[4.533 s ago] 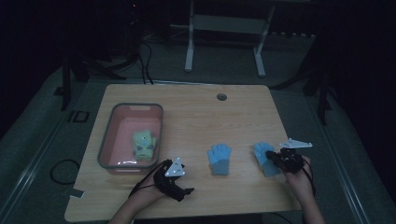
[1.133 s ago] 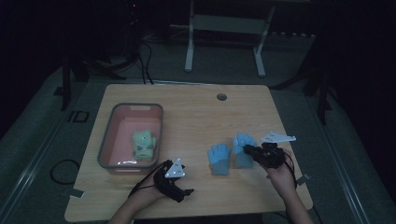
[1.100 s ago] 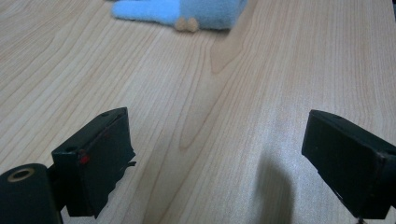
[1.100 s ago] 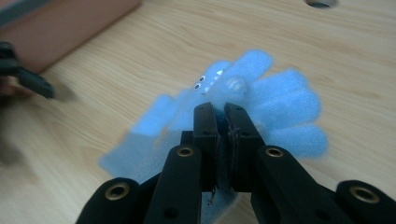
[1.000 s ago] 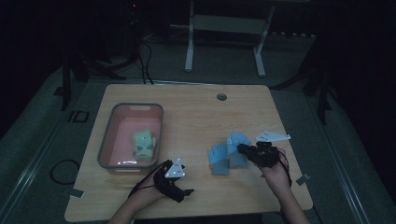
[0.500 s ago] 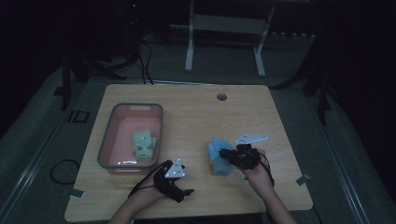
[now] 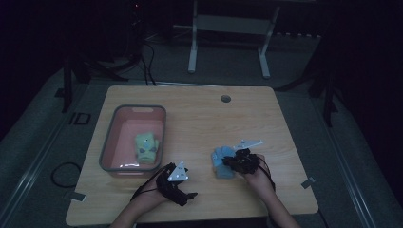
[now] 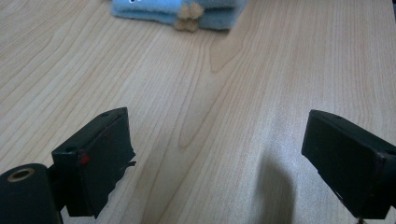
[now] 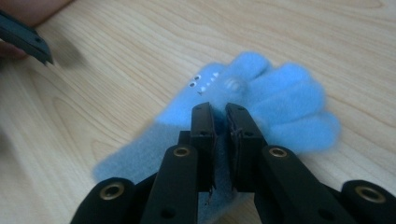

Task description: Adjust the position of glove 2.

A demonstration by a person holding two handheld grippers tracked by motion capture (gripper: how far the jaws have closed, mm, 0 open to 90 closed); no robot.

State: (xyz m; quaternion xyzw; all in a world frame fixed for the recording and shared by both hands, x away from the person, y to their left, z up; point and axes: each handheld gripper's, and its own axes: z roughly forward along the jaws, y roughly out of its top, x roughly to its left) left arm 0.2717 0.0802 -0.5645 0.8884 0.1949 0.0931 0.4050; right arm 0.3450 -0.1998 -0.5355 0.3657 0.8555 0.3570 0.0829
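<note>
R gripper (image 9: 218, 116) jaws nearly shut, pinching blue glove (image 9: 275, 100) over second glove (image 7: 221, 170), right of pink bin (image 7: 110, 142) on desk. L gripper (image 8: 224, 149) jaws wide, empty. Advise: align cuffs, lower flat before release.

Fuzzy blue fleece gloves (image 9: 261, 100) lie on a matt wood-grain table (image 7: 199, 118) (pink plastic bin (image 7: 110, 142) nearby).

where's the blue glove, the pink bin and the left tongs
blue glove (image 9: 280, 100), right gripper view, on its fingers
pink bin (image 7: 133, 109), high view, on its far rim
left tongs (image 8: 219, 163), left gripper view, midway between the open tips
</note>
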